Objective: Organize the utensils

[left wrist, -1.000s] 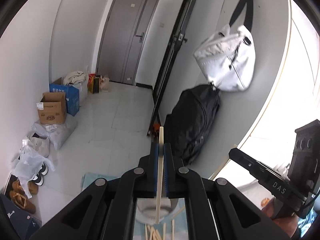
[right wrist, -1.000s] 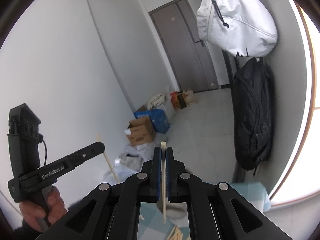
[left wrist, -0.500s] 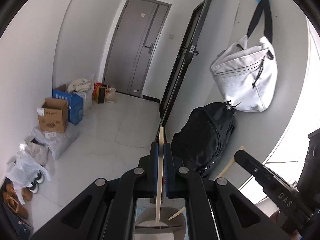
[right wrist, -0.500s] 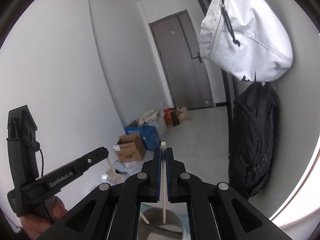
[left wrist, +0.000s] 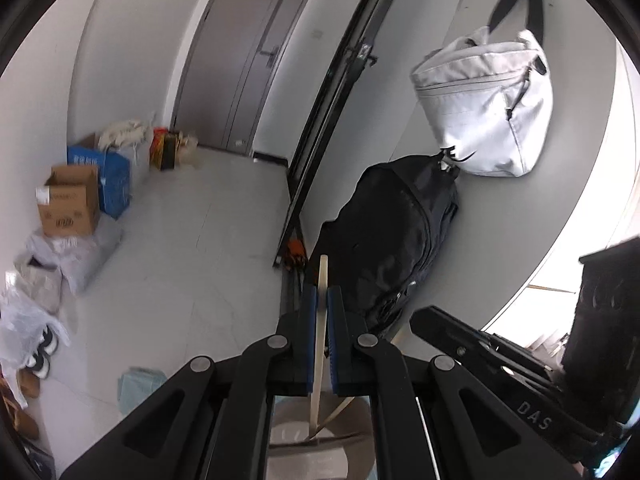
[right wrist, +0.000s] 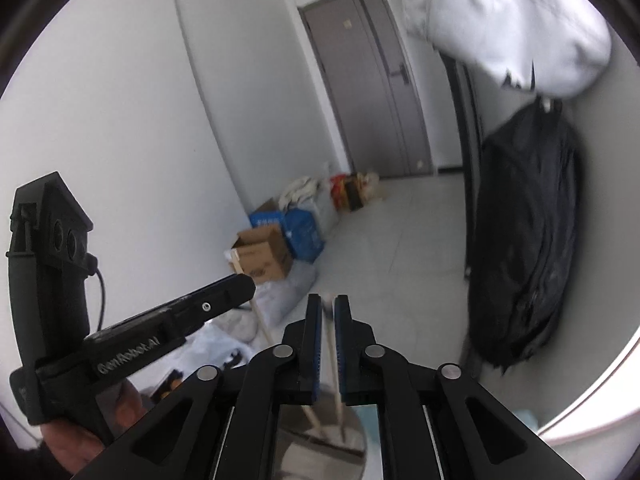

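In the left wrist view my left gripper (left wrist: 322, 292) has its jaws slightly apart around a pale wooden chopstick (left wrist: 319, 340), whose lower end stands in a grey cup (left wrist: 312, 452) below. A second chopstick (left wrist: 340, 412) leans in the cup. In the right wrist view my right gripper (right wrist: 328, 304) has its jaws slightly parted, with a chopstick (right wrist: 332, 360) between them reaching into the cup (right wrist: 320, 444). The left gripper's body (right wrist: 132, 344) shows at left with its chopstick (right wrist: 252, 296). The right gripper's body (left wrist: 500, 364) shows in the left wrist view.
A black backpack (left wrist: 396, 236) and a white bag (left wrist: 484, 100) hang on the wall at right. Cardboard and blue boxes (left wrist: 76, 200), plastic bags and shoes (left wrist: 40, 356) line the left wall. A grey door (left wrist: 248, 52) stands at the far end of the tiled floor.
Both grippers' jaws have parted slightly from the chopsticks they were pinching. Both views have tilted and shifted, with the chopsticks' lower ends in the cup.
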Motion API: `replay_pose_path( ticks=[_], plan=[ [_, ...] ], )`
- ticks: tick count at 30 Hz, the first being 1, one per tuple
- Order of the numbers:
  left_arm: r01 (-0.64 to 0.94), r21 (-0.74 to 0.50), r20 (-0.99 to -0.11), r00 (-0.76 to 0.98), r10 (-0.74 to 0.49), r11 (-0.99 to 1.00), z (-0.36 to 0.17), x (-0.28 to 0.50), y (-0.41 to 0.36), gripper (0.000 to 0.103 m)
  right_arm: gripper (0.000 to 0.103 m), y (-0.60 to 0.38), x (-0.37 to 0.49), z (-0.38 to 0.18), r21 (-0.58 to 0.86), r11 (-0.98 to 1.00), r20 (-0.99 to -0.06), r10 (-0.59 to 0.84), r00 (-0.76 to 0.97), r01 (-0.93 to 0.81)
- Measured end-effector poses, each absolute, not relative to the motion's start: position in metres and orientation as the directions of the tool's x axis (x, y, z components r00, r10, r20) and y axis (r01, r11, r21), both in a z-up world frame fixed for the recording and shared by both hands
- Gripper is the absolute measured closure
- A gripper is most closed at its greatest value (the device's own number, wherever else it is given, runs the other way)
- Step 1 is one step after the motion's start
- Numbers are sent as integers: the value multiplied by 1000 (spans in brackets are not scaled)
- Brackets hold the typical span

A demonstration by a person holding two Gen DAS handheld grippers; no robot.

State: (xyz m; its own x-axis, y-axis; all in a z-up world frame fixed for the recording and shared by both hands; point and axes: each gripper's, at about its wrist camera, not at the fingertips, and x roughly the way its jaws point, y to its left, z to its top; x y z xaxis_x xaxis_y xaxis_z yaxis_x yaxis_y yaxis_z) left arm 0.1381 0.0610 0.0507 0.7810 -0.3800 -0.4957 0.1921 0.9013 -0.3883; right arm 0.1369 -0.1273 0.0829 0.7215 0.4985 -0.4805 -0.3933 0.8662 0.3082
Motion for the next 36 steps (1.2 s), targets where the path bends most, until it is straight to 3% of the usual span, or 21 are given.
replay_pose_path(
  ticks=[1, 2, 3, 6, 13, 15, 17, 21, 26, 30, 36],
  plan=[
    [187, -398, -500, 776, -384, 898, 49, 139, 63, 100, 86, -130, 136, 82, 332, 858, -478, 512, 714, -393],
    [183, -417, -502, 770, -393, 890, 51, 137, 69, 93, 79, -134, 134, 81, 355, 850, -472, 521, 711, -388],
    [171, -421, -509, 769, -388, 891, 52, 136, 72, 79, 69, -140, 131, 80, 381, 842, -461, 531, 711, -382],
    [126, -410, -503, 795, -339, 903, 61, 122, 84, 54, 62, -159, 118, 82, 422, 835, -436, 528, 729, -352],
    [77, -347, -528, 808, -262, 935, 69, 100, 81, 51, 53, -184, 88, 82, 460, 832, -431, 515, 741, -310],
    [66, -319, -526, 818, -235, 945, 72, 90, 78, 39, 47, -188, 80, 82, 457, 833, -424, 513, 747, -312],
    [60, -302, -513, 831, -216, 951, 75, 80, 73, 34, 43, -190, 67, 84, 457, 830, -412, 515, 752, -319],
    [43, -260, -503, 847, -173, 965, 81, 62, 66, 34, 32, -189, 46, 86, 456, 826, -393, 520, 758, -330],
    [29, -222, -498, 856, -139, 975, 82, 44, 60, 34, 26, -188, 25, 89, 454, 822, -383, 529, 758, -344],
    [17, -213, -504, 855, -124, 977, 81, 32, 60, 22, 16, -187, 7, 89, 441, 824, -376, 529, 761, -355],
    [-5, -186, -500, 862, -90, 983, 76, 15, 60, 21, 13, -187, -8, 83, 455, 811, -382, 550, 743, -367]
  ],
)
